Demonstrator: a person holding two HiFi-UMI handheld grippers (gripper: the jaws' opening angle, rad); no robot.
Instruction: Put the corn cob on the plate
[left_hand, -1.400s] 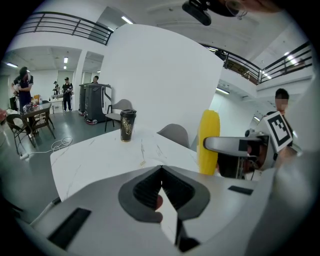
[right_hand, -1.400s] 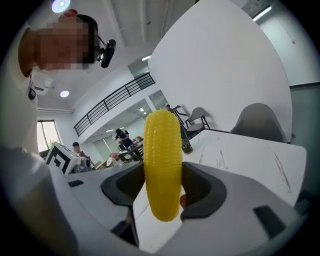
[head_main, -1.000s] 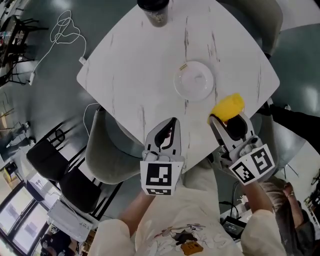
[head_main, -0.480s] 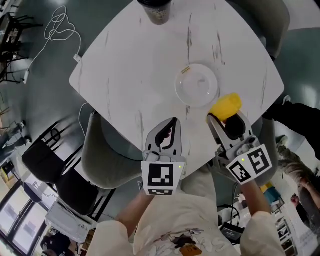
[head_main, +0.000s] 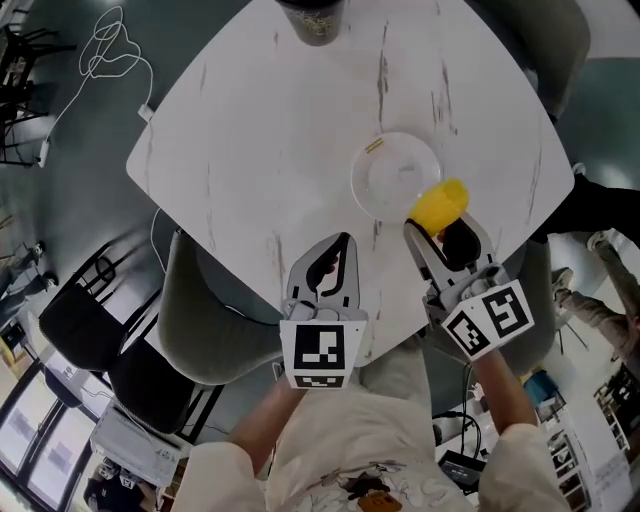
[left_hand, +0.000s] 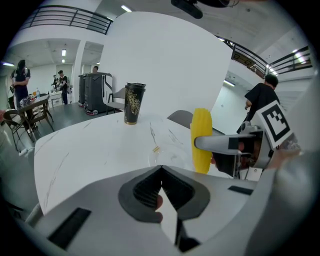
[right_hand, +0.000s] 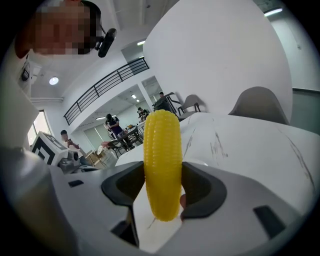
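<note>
Okay, spotted a white cable (head_main: 110, 50) coiled on the floor, way out left of the left gripper's fingers. Also clocked a grey chair (head_main: 205, 320) tucked under the table edge just left of them. Found the left gripper (head_main: 346, 240) hovering over the near edge of the white marble table (head_main: 260, 120), fingers (left_hand: 142, 192) pressed together with nothing between them. Noticed a dark patterned cup (head_main: 312, 22) standing upright far ahead of those fingers, right at the table's far corner. Saw the clear plate (head_main: 385, 190) ahead and a bit right of the left fingers, with a little gold scrap (head_main: 373, 145) at its far-left rim. Caught the corn cob (head_main: 438, 203) pinched by the right gripper (head_main: 435, 225), poking out past the fingertips and hanging over the plate's near-right rim. Couldn't tell about actual contact with the plate. Looked upright in the right gripper view, squeezed on its lower part between the fingers (right_hand: 205, 187), most of it sticking up beyond the pads. Had both grippers side by side over the near table edge, clearly apart.
</note>
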